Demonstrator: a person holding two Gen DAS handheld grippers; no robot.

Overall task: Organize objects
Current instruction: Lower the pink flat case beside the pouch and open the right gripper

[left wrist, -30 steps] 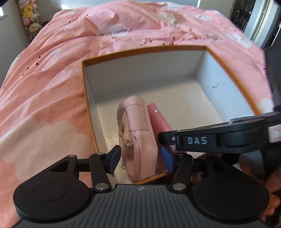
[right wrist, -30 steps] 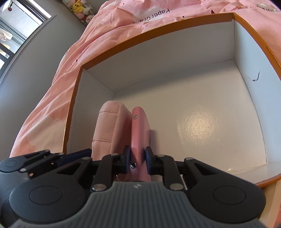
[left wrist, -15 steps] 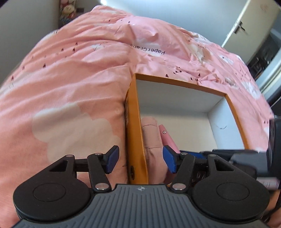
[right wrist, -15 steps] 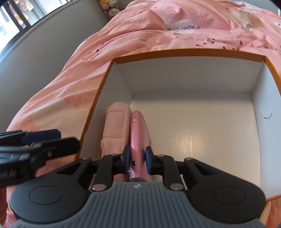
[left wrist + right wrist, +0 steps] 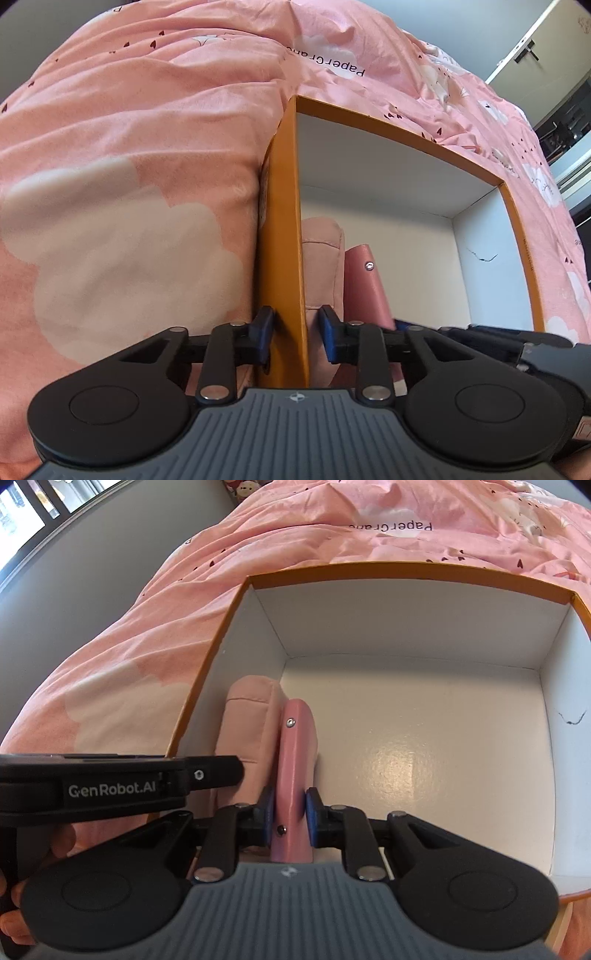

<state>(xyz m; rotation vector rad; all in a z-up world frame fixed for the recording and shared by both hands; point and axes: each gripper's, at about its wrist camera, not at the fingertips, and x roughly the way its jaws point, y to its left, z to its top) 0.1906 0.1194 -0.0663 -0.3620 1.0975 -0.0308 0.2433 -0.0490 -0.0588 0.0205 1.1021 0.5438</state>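
Our right tongs (image 5: 290, 814) pinch the pink wallet (image 5: 295, 760) on edge inside the box (image 5: 406, 572), beside the soft pouch (image 5: 251, 731). Our left tongs (image 5: 295, 328) straddle the box's orange wall, pads not visibly touching it. We judge the wallet light, stiff and smooth: hold mid-spine.

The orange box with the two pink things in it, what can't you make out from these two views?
- Pink pouch: its near end is hidden behind the left gripper in the right wrist view.
- Pink wallet: its bottom is hidden by the right gripper.
- Orange box: near wall and outer faces are cut off in both views.
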